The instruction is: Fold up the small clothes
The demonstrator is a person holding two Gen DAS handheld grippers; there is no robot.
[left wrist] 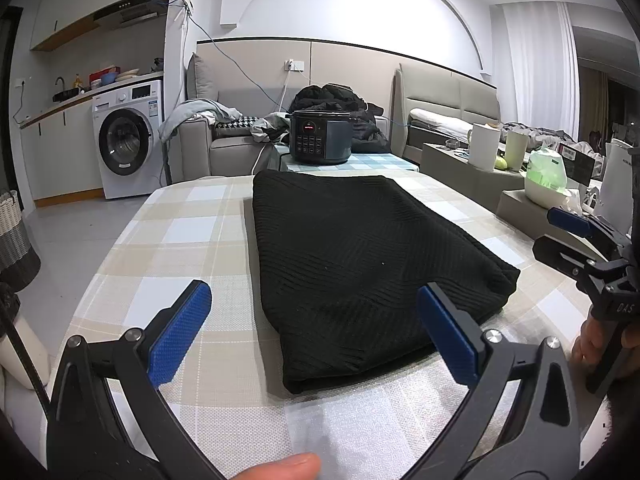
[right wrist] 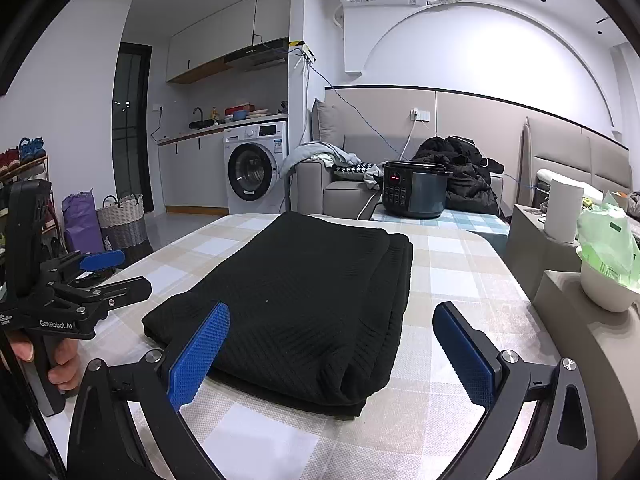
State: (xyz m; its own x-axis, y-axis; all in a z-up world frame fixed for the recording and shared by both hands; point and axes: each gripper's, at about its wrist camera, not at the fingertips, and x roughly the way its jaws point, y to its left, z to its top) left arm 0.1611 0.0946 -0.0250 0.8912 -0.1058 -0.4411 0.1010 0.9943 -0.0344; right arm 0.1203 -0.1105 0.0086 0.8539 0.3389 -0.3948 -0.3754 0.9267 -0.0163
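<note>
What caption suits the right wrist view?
Open blue-padded right gripper poised over a folded black knit garment on the checked tablecloth.

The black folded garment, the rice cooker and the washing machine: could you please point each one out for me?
black folded garment (right wrist: 296,300): right wrist view, middle of its top layer.
rice cooker (left wrist: 320,140): left wrist view, front of its body beside the button panel.
washing machine (right wrist: 256,166): right wrist view, its round door.
</note>
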